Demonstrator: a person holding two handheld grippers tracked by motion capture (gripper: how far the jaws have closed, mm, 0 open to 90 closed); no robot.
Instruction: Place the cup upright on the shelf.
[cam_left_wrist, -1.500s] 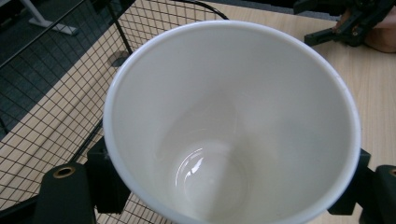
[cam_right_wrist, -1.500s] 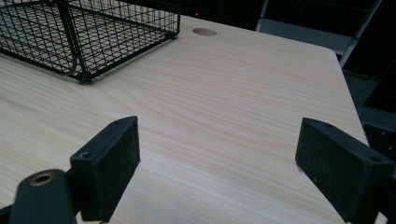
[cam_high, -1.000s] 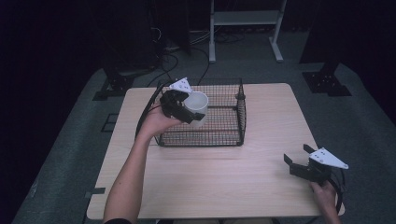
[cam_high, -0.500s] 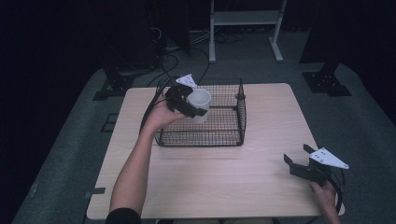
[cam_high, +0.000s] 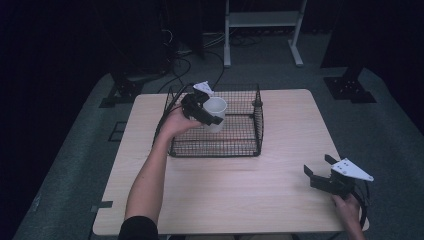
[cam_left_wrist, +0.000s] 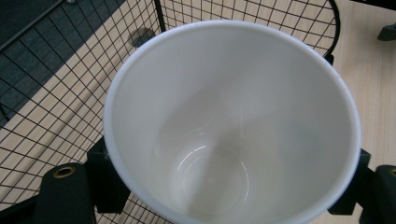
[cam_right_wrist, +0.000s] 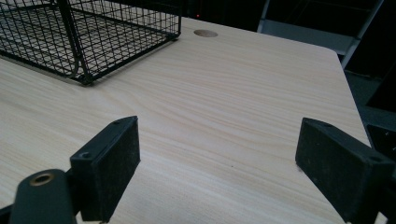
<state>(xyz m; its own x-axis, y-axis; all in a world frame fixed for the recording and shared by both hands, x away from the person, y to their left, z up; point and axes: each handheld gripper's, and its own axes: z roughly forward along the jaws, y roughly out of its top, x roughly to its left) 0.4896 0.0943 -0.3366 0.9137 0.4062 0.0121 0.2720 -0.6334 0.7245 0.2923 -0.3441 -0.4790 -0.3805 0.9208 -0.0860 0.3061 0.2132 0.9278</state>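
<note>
A white cup (cam_high: 215, 114) hangs over the left part of the black wire basket (cam_high: 239, 146), with my left gripper (cam_high: 209, 116) shut on its sides. In the left gripper view the cup (cam_left_wrist: 233, 121) shows its bare inside from above, a black jaw pressed to each side, and the basket's mesh (cam_left_wrist: 56, 93) lies beneath it. My right gripper (cam_high: 320, 170) rests low over the table's front right corner, open. In the right gripper view its jaws stand wide apart over bare wood, nothing between them, and the basket (cam_right_wrist: 93, 32) lies ahead at the left.
The light wooden table (cam_high: 280, 190) has a round cable hole (cam_right_wrist: 205, 33) near its far edge. A white metal stand (cam_high: 260, 20) and dark equipment legs stand on the grey floor beyond the table. Cables trail off the table's back left.
My left gripper has carried the cup a little to the right and downward, further over the basket. The right gripper has stayed where it was.
</note>
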